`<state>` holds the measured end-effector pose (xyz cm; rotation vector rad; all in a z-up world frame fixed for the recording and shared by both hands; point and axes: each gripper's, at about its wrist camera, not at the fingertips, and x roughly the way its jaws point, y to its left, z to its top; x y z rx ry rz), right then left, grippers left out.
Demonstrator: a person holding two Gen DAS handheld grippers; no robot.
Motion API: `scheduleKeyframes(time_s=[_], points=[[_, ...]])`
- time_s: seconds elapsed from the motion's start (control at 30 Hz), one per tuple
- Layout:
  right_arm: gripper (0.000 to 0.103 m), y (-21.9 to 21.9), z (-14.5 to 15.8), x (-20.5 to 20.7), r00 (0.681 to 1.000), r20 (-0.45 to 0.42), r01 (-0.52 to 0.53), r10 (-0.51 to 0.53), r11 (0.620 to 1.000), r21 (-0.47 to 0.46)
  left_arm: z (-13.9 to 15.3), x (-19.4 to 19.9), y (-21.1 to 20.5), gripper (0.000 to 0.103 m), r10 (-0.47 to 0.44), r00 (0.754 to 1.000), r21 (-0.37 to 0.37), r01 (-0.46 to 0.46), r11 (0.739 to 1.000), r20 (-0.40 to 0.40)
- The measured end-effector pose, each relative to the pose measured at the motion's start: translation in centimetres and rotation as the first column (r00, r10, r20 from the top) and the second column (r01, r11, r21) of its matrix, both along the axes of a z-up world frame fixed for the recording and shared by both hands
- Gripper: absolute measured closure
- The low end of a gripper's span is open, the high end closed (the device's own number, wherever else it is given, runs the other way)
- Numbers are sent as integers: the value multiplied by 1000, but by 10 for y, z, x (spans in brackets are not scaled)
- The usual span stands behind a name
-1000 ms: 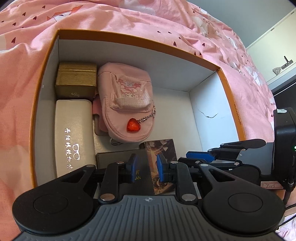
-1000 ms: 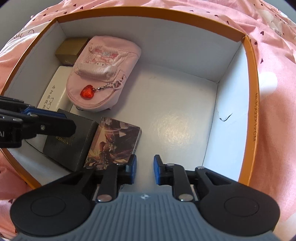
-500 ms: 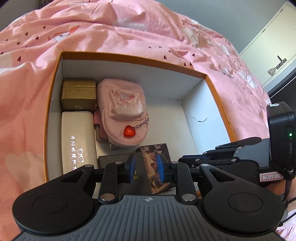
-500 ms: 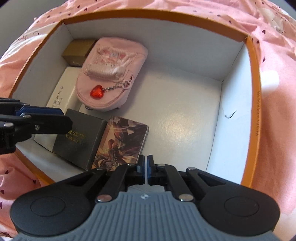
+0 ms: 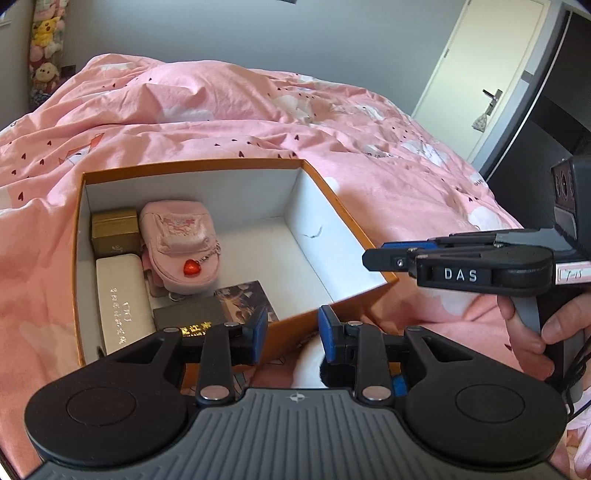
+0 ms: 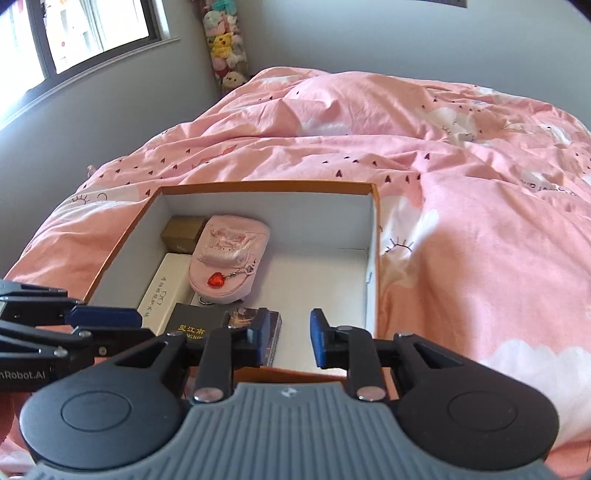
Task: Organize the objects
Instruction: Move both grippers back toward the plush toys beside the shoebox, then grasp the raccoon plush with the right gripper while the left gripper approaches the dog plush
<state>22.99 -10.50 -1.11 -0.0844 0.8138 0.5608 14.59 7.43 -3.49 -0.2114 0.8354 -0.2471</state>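
An orange box (image 5: 351, 218) (image 6: 376, 240) with white inner walls sits on the pink bed. Inside lie a pink pouch (image 5: 181, 243) (image 6: 229, 254) with a red heart charm, a gold box (image 5: 114, 230) (image 6: 183, 232), a white glasses case (image 5: 122, 299) (image 6: 166, 288), a black box (image 5: 190, 317) (image 6: 192, 326) and a picture card box (image 5: 243, 299) (image 6: 275, 326). My left gripper (image 5: 291, 338) hangs over the box's near wall, its jaws opening with nothing between them. My right gripper (image 6: 288, 341) hovers above the near rim, jaws opening and empty.
The pink heart-print duvet (image 5: 258, 122) (image 6: 461, 184) surrounds the box. A hand (image 5: 532, 332) holds the right gripper's handle. Stuffed toys (image 6: 225, 44) hang in the corner by a window (image 6: 74, 33). A door (image 5: 480, 81) stands at the right.
Both grippers have pulled up and back out of the box, so the room shows beyond it. The right jaws closed, then parted again; the left jaws widened.
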Motion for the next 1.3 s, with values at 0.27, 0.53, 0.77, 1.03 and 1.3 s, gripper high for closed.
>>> scheduleKeyframes(time_s=[0.27, 0.53, 0.77, 1.03, 1.3], points=[[78, -41, -12, -39, 992, 3, 127, -127, 992, -6, -30, -21, -29, 62, -105, 993, 47, 107, 993, -49], [78, -73, -39, -62, 980, 6, 198, -199, 971, -136, -56, -27, -56, 53, -157, 984, 176, 169, 970, -78], [69, -88, -64, -78, 983, -36, 169, -181, 959, -226, -72, -24, -72, 41, -216, 973, 278, 230, 933, -81], [53, -60, -77, -83, 997, -69, -58, 42, 968, -244, -78, -23, -85, 33, -252, 967, 367, 250, 896, -45], [41, -36, -92, -80, 976, -81, -219, 204, 910, -351, -79, -17, -81, 29, -263, 965, 313, 257, 914, -26]])
